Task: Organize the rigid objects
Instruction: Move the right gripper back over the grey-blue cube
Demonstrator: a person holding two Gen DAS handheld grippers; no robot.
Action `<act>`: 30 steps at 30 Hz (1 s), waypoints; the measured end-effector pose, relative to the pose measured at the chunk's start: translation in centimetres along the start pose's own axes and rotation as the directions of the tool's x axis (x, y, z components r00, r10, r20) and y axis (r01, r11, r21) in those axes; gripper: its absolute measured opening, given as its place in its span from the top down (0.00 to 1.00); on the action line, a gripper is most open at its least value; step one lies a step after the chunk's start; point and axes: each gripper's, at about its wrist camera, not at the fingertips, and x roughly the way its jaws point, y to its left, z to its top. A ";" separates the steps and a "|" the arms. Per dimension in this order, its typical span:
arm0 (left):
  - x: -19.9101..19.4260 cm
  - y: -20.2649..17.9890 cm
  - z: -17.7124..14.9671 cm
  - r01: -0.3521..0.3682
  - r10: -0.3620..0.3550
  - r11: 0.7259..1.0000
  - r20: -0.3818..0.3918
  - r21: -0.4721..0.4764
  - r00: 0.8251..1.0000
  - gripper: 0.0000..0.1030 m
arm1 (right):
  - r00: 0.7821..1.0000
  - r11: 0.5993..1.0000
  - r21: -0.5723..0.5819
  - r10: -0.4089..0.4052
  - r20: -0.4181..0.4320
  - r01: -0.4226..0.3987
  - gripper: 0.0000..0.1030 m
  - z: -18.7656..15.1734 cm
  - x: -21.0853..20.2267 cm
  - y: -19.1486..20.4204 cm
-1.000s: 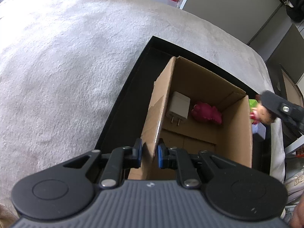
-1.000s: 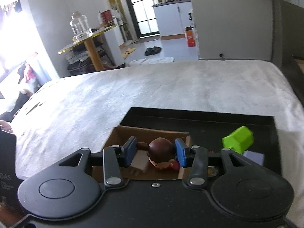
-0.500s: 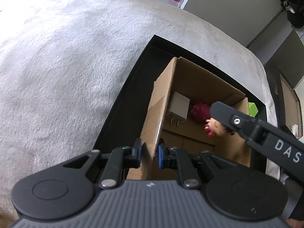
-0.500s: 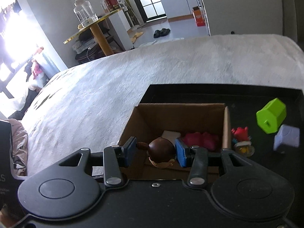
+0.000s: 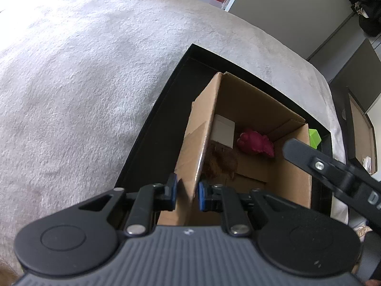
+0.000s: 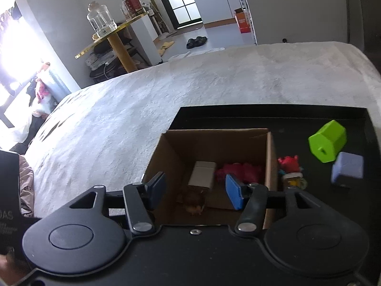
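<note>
My left gripper (image 5: 187, 188) is shut on the near left wall of an open cardboard box (image 5: 250, 100) that stands in a black tray (image 5: 166, 119). Above the box (image 6: 214, 140) my right gripper (image 6: 196, 188) has its jaws opening, and nothing sits between the blue pads. Below them a brown-haired doll (image 6: 194, 201) shows as a blur inside the box, also blurred in the left wrist view (image 5: 221, 162). A white charger (image 6: 202, 175) and a pink toy (image 6: 240, 170) lie on the box floor.
Right of the box, on the tray (image 6: 238, 116), are a green block (image 6: 327, 140), a lilac cube (image 6: 347, 169) and a small red figure (image 6: 289, 164). The tray rests on a wide grey blanket (image 6: 166, 100). A side table with a glass jar (image 6: 101, 21) stands beyond.
My right gripper moved over the box, its jaws spread, and the doll left them and dropped into the box. The left gripper kept its hold on the box wall.
</note>
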 end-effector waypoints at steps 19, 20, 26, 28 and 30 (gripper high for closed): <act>0.2 -0.2 -0.2 -0.018 0.018 1.000 -0.005 0.007 1.000 0.84 | 0.991 0.991 -0.018 -0.136 0.019 0.136 0.21 -1.2 -4.1 -5.0; 0.2 -0.2 -0.2 -0.019 0.019 1.000 -0.005 0.007 1.000 0.84 | 0.990 0.990 -0.018 -0.143 0.020 0.143 0.21 -1.2 -4.2 -5.2; 0.1 -0.2 -0.2 -0.019 0.019 1.000 0.000 0.014 1.000 0.84 | 0.983 0.983 -0.004 -0.184 0.025 0.184 0.20 -1.6 -4.4 -6.7; 0.1 -0.3 -0.2 -0.019 0.019 1.000 0.004 0.018 1.000 0.84 | 0.979 0.979 0.002 -0.202 0.024 0.202 0.20 -1.6 -4.4 -7.2; 0.0 -0.3 -0.2 -0.018 0.018 1.000 0.005 0.018 1.000 0.84 | 0.974 0.974 0.013 -0.225 0.025 0.224 0.20 -1.7 -4.5 -7.6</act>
